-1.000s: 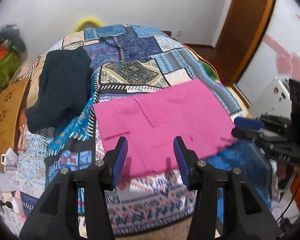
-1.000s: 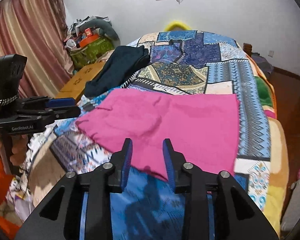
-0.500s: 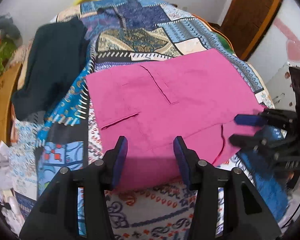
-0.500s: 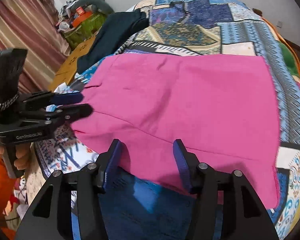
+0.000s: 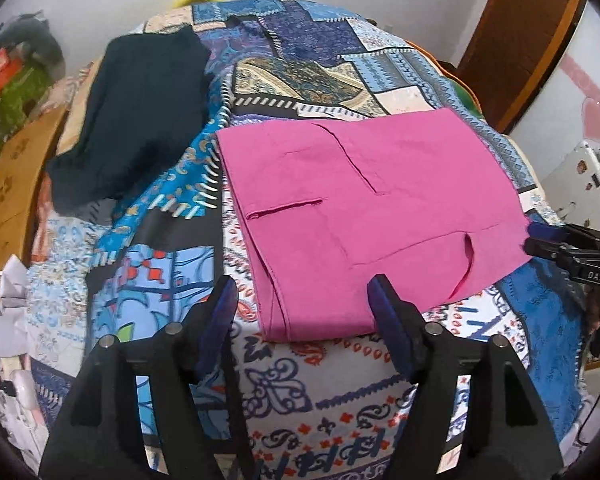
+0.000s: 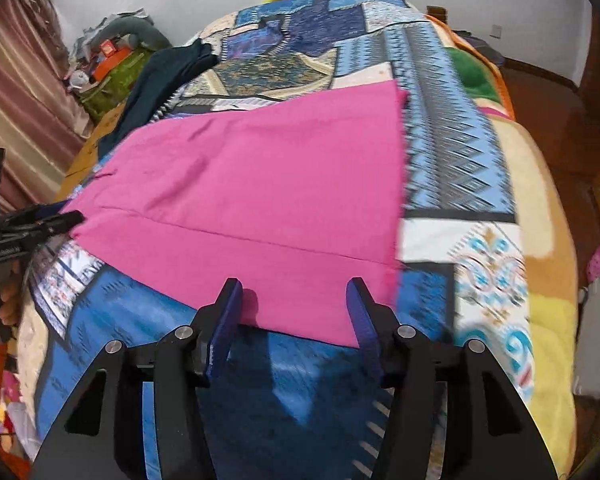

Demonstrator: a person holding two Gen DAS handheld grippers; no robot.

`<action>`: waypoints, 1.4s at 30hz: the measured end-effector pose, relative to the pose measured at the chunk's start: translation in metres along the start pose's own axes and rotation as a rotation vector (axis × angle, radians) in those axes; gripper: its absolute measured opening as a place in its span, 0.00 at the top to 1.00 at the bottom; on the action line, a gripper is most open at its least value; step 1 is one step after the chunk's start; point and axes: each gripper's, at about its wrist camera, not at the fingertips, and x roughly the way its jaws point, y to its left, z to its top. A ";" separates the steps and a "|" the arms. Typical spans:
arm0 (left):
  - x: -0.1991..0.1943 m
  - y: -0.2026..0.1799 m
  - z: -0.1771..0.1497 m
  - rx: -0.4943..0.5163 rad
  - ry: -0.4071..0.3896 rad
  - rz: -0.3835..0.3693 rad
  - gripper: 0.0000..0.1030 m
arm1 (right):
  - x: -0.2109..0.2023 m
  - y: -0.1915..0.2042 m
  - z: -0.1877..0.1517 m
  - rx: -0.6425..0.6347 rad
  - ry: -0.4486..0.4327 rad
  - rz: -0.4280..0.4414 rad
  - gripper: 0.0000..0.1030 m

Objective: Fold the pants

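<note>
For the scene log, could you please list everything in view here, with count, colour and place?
pants: one, pink, flat across the near end of the bed
quilt: one, patchwork, mostly blue, covering the bed
dark garment: one, dark teal, on the quilt left of the pants
wooden board: one, tan, beside the bed's left edge
clutter pile: several items, green and orange, by the curtain
curtain: one, pinkish brown, striped, far left in the right view
door: one, brown wood, far right
left gripper: one, black, blue fingers open, at the pants' near left corner
right gripper: one, black, blue fingers open, at the pants' near hem
</note>
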 end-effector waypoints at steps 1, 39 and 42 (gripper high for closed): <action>-0.001 0.000 -0.001 0.002 -0.002 0.000 0.32 | -0.002 -0.001 -0.003 -0.006 -0.004 -0.007 0.52; 0.069 0.071 0.113 -0.265 0.088 -0.010 0.61 | 0.039 -0.059 0.146 -0.002 -0.103 -0.022 0.46; 0.082 0.074 0.114 -0.281 0.127 -0.034 0.61 | 0.060 -0.067 0.157 0.011 -0.063 -0.030 0.46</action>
